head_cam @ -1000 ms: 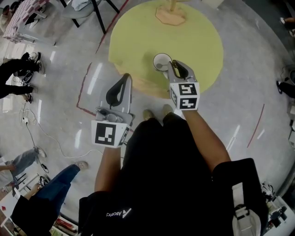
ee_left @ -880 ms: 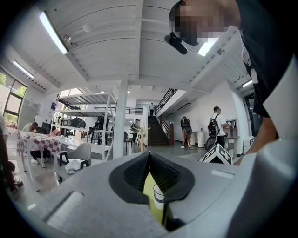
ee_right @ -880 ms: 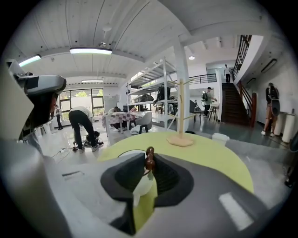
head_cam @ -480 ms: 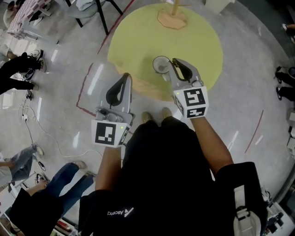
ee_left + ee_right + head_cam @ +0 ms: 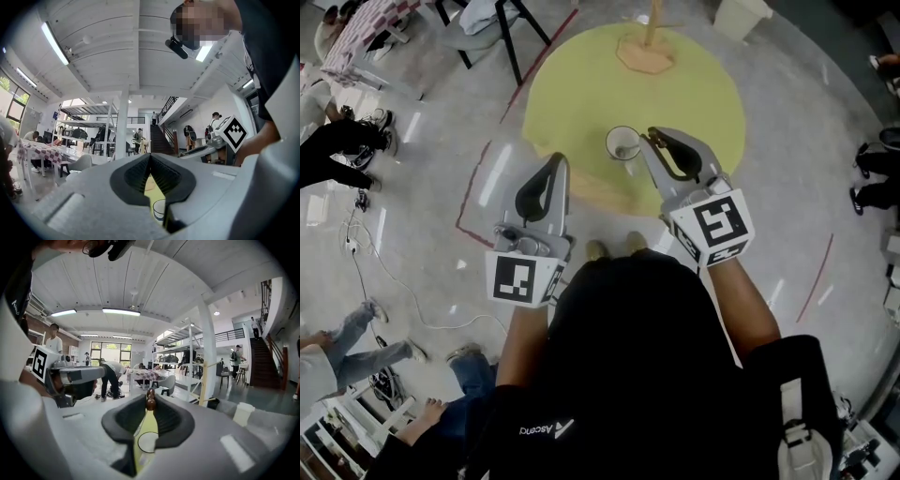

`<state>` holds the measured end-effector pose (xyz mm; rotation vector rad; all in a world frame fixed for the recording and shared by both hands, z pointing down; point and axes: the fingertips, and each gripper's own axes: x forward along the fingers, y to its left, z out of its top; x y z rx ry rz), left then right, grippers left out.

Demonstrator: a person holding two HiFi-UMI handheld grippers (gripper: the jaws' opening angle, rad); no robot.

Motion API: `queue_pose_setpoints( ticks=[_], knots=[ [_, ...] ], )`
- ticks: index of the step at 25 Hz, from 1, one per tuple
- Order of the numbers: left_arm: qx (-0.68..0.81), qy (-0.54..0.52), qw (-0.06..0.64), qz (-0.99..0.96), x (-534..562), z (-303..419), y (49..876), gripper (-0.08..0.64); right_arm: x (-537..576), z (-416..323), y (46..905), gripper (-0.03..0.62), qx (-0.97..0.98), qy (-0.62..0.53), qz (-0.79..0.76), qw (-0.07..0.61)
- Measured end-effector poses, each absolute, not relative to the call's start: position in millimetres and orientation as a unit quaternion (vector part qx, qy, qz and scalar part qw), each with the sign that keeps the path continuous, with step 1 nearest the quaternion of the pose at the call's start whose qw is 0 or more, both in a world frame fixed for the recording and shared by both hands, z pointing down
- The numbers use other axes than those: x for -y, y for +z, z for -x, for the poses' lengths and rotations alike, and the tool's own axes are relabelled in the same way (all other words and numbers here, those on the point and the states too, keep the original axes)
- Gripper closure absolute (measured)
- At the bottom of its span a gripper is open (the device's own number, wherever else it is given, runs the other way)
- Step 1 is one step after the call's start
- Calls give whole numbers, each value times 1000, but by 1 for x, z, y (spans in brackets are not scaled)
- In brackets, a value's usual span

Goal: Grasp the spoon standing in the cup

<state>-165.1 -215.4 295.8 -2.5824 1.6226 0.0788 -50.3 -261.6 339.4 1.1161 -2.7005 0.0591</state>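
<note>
Spoon: brown handle end clamped between the jaw tips of the right gripper, just beside the white cup on the yellow table. Grasp judged done. Whether its bowl is clear of the cup: cannot tell. Left gripper: jaws together, empty, held aside.

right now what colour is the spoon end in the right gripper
Dark brown; the spoon shows best in the right gripper view.

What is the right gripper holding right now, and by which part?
The right gripper pinches the spoon by the brown knobbed top of its handle, at the jaw tips.
</note>
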Motion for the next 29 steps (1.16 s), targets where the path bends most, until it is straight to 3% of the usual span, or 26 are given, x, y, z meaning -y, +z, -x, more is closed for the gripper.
queue_pose_setpoints(
  ticks=[29],
  knots=[
    [-521, 34, 54, 851, 220, 150, 285, 549, 254, 41, 318, 537, 926, 13, -368, 89]
  ],
)
